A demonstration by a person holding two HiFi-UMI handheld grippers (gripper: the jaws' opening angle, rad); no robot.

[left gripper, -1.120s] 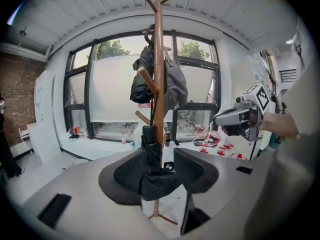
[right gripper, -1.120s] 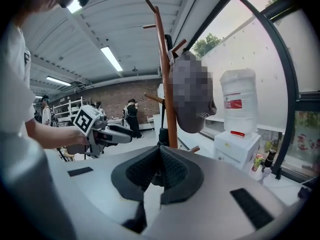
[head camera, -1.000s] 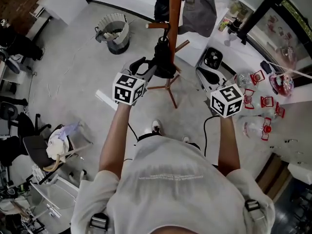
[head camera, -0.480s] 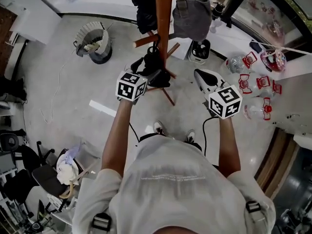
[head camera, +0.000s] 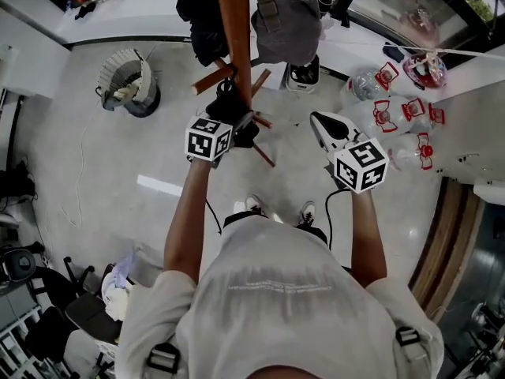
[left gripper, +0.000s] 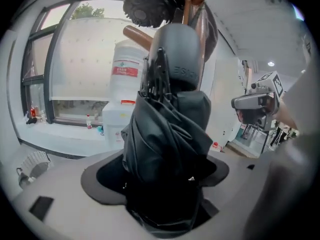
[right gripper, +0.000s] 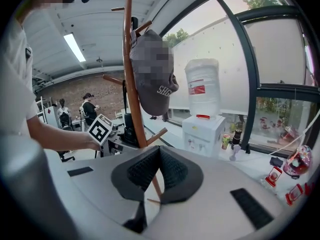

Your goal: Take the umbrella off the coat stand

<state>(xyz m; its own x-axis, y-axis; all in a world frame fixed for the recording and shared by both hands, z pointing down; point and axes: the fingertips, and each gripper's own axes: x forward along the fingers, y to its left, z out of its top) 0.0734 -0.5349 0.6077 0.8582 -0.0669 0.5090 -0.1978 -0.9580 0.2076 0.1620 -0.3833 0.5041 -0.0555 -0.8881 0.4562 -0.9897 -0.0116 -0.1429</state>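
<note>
A folded black umbrella hangs close against the brown pole of the coat stand, below a wooden peg. In the left gripper view the umbrella fills the middle, with its rounded end up by the pole. My left gripper reaches in at it; its jaws are opening and stand wide to either side of the bundle. My right gripper hangs to the right of the stand, shut, its pads meeting at the tips with nothing between them.
A grey bag and a dark garment hang higher on the stand, whose legs spread over the floor. A round bin stands left. A water dispenser and several red-lidded jars are at the right.
My left gripper has sunk and closed in on the umbrella, its jaws spreading wider round it. The right gripper has dropped a little. The stand now sits higher in the head view.
</note>
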